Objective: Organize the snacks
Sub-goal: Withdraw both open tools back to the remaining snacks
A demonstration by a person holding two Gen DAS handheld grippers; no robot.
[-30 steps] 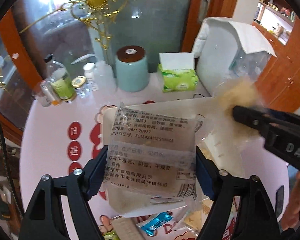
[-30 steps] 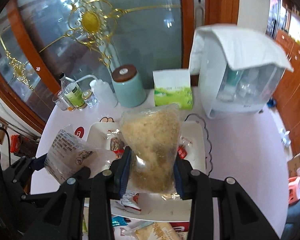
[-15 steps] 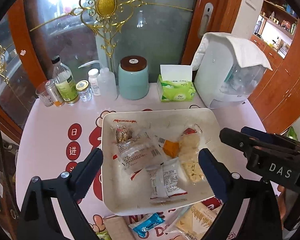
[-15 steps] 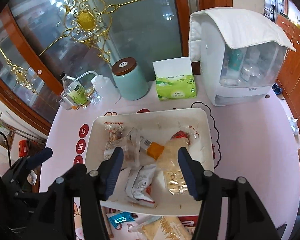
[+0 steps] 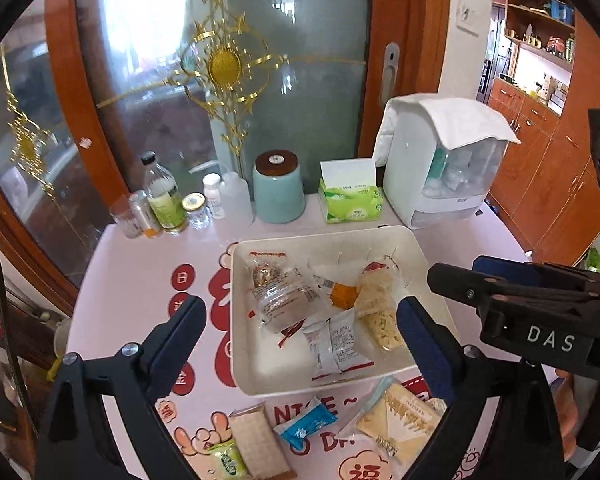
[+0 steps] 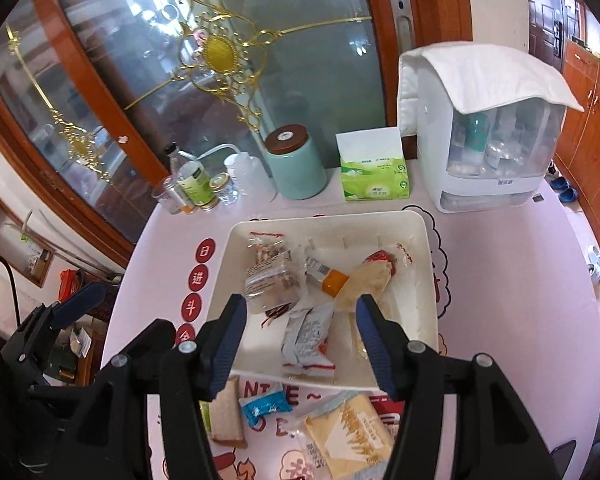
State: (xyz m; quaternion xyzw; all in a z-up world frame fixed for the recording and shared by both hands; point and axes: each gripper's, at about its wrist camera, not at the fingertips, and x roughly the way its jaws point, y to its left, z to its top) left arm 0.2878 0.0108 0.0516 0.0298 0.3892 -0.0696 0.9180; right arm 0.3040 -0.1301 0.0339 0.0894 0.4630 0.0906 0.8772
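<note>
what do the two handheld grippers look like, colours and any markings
Both are matte black plastic frames with silver screw heads at the joints. Each finger ends in a ribbed dark blue pad. The left gripper has long angular black arms. The right gripper looks the same and carries white letters "DAS" on its side, seen from the left wrist view. No sleeves show.

Left gripper (image 5: 300, 322) fingers spread wide, empty; right gripper (image 6: 300, 336) parted, empty.
</note>
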